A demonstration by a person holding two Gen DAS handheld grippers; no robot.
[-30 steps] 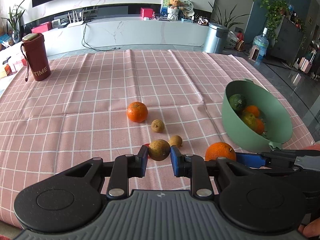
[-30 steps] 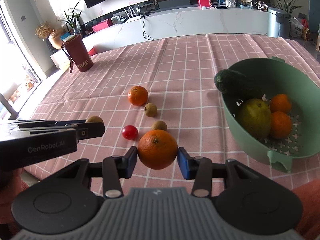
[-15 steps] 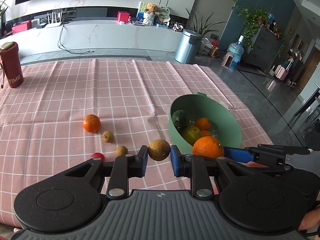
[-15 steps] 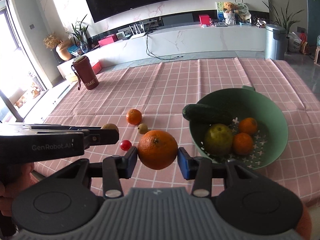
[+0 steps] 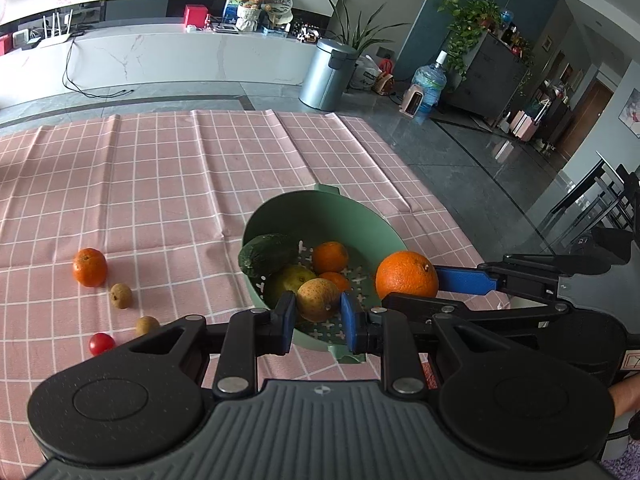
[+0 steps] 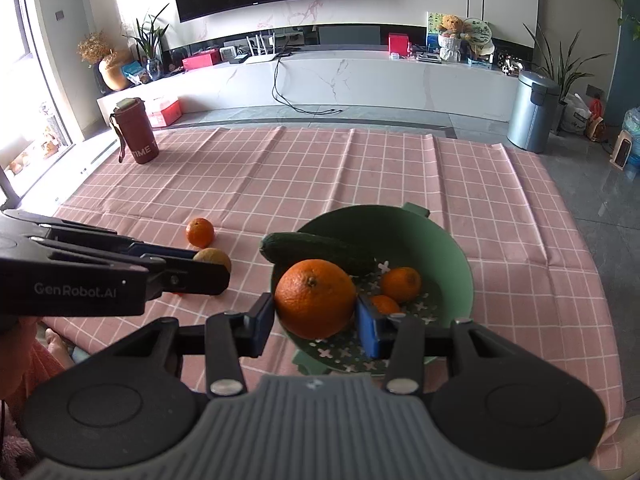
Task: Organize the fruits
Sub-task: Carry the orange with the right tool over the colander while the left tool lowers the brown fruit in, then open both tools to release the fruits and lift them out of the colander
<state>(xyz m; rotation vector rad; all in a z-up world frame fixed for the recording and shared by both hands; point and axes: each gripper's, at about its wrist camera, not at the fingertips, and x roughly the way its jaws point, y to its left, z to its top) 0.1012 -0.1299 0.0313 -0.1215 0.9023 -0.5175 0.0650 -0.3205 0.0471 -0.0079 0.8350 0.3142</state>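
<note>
Pink checked tablecloth (image 6: 360, 168), creased, fills the table. On it sits the smooth green colander bowl (image 5: 352, 216), already holding a cucumber (image 5: 268, 254), a pear and two mandarins. Right gripper (image 6: 316, 316) pinches the big dimpled orange (image 6: 315, 298) over the bowl; left gripper (image 5: 318, 316) clamps a rough brown kiwi (image 5: 318, 299) above its near rim. Still loose on the cloth: one mandarin (image 5: 90, 267), two small brown fruits, a cherry tomato (image 5: 101, 343).

Your left gripper (image 5: 317, 317): pitched downward, jaws clamped on small brown fruit (image 5: 318, 299), pads pressing both its sides. Your right gripper (image 6: 315, 318): pitched downward, just beside left, jaws clamped on large orange (image 6: 315, 298). Your hand (image 5: 622, 394) partly visible behind right gripper.
</note>
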